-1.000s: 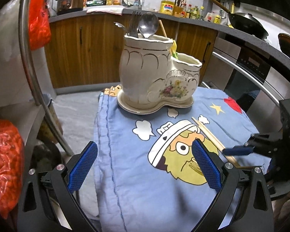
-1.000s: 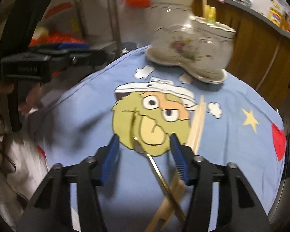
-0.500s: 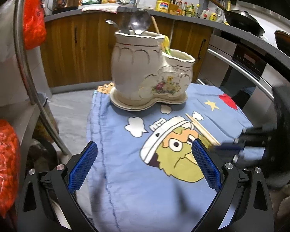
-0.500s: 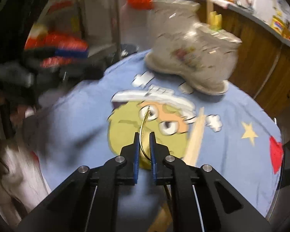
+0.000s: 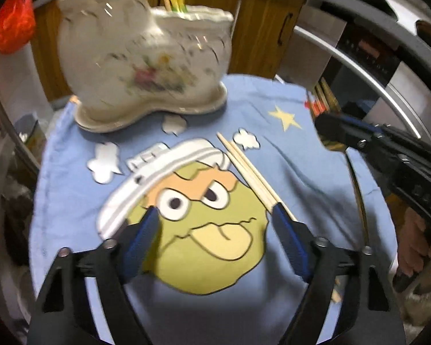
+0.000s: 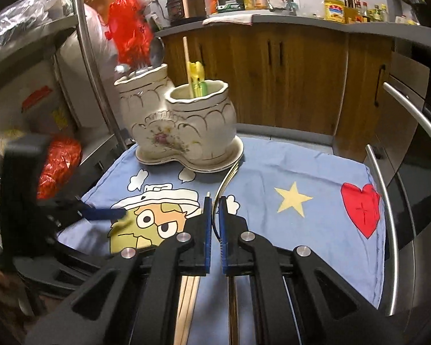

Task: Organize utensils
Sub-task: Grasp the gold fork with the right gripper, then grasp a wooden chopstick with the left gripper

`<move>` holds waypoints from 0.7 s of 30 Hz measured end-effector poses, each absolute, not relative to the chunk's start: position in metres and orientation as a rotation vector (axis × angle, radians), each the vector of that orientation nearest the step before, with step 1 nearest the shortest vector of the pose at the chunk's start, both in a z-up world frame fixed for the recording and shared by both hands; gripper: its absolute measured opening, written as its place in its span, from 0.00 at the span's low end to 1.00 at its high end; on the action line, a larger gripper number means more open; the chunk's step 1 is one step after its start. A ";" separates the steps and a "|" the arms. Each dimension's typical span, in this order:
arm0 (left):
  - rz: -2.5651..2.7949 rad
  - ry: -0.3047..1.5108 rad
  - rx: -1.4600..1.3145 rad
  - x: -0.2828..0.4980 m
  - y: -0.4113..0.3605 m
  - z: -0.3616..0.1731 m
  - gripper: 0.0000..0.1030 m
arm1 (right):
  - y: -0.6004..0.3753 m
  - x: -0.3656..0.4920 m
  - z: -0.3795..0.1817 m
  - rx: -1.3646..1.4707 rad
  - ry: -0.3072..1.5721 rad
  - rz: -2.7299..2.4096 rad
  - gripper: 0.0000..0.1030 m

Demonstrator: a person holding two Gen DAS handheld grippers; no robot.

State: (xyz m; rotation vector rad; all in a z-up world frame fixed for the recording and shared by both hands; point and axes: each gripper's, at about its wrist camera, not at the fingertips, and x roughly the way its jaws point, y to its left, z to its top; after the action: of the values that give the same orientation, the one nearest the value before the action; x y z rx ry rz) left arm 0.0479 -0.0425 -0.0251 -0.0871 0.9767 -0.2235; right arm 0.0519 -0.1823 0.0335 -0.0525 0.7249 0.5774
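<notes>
1. Over the blue cloth's (image 6: pixel 316 172) middle, right gripper (image 6: pixel 214 201) pinches a gold spoon (image 6: pixel 225 181); thin handle could twist loose.
2. Left gripper (image 5: pixel 212 218), jaws just closing, empty, straddles chopsticks (image 5: pixel 244 166) mid-cloth; may scatter them.
3. Boot-shaped holder (image 6: pixel 184 126) sits at the far edge.

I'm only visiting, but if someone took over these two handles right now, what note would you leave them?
Right gripper: shut on the gold utensil.
Left gripper: open, jaws just been closing, nothing gripped. The chopsticks lie on the blue cloth by one fingertip.
Done: spoons already stand in the ceramic holder.
Left: gold utensil into the holder, then the chopsticks.
</notes>
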 end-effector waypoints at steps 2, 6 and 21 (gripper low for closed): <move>-0.216 0.997 -0.094 0.051 -0.049 -0.029 0.69 | -0.187 0.050 0.035 -0.044 0.714 0.576 0.05; -0.190 1.001 -0.085 0.054 -0.064 -0.031 0.65 | -0.194 0.050 0.035 -0.011 0.705 0.586 0.05; -0.164 0.991 0.078 0.051 -0.088 -0.030 0.43 | -0.208 0.043 0.033 0.037 0.690 0.637 0.05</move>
State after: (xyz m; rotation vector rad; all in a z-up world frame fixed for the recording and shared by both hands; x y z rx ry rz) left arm 0.0509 -0.0876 -0.0300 0.0782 0.9910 -0.1642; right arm 0.0433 -0.2081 0.0326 0.0371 0.6896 0.6366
